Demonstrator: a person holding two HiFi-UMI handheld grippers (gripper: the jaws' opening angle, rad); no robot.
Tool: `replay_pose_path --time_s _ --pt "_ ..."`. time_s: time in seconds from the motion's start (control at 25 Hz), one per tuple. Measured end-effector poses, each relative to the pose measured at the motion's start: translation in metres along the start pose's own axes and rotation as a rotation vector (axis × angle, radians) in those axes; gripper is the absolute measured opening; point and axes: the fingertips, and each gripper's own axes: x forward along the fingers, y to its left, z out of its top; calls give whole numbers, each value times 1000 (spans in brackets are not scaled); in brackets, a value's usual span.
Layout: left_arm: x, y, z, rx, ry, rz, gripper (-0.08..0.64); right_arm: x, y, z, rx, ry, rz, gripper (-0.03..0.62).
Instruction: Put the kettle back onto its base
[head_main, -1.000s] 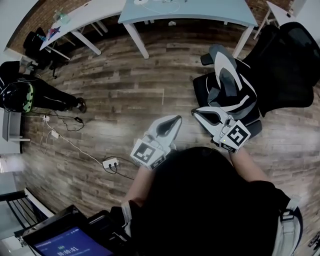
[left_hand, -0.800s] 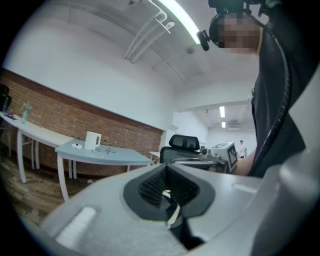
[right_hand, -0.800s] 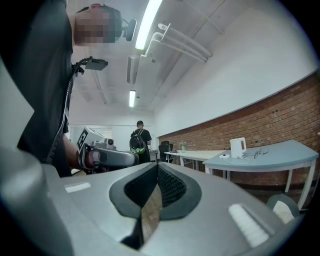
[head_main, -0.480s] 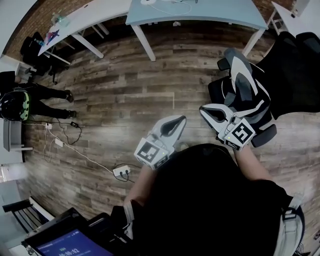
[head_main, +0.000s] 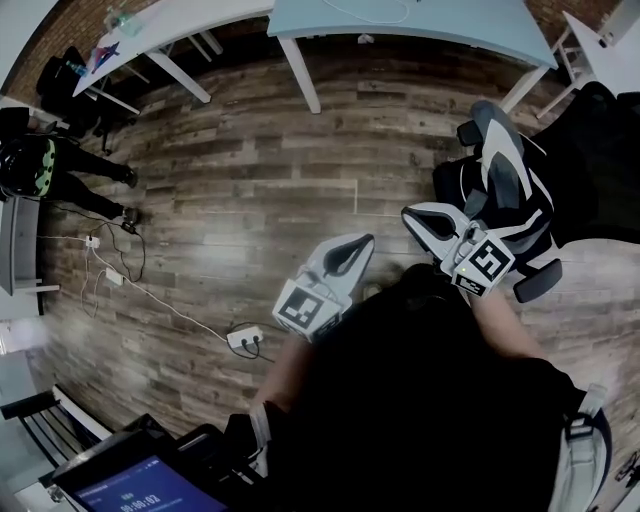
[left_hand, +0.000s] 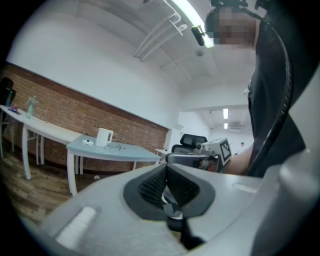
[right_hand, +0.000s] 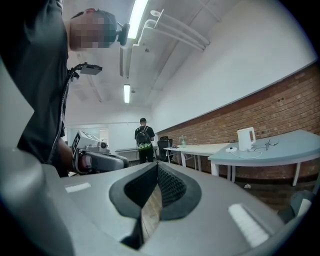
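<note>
The person is wearing a black top (head_main: 420, 400) with a pale-buckled strap (head_main: 578, 440) at the right shoulder. The left gripper (head_main: 362, 242) and right gripper (head_main: 409, 213) are showing pale grey shells and black ribbed jaw linings, each bearing a cube (head_main: 305, 308) of black-and-white square markers.

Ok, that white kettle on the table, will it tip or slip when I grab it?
The white kettle stands tall and narrow, so a sideways push may tip it. Its body looks smooth and rigid, probably slippery; the side handle seems safer. Its fill, hence weight, isn't visible.

An office: desks (head_main: 420, 20), swivel chair (head_main: 505, 160), brick wall (right_hand: 280, 105).
</note>
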Motion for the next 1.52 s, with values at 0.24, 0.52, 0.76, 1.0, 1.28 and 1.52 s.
replay_pose_path --time_s 0.24,0.52,0.76,1.0,1.28,1.52 --pt "19 16 5 -46 -15 14 2 8 -30 6 36 9 -3 5" --pt "53 68 15 -49 -13 80 2 56 -83 9 64 17 76 5" --pt "90 98 40 -26 -5 104 2 77 -126 28 21 11 124 5" --pt "144 129 70 19 3 107 2 75 -189 43 28 3 108 5" --pt "195 160 79 30 15 121 2 79 -248 49 37 -19 108 5" --pt "219 184 86 72 25 165 2 77 -281 52 42 -21 136 5"
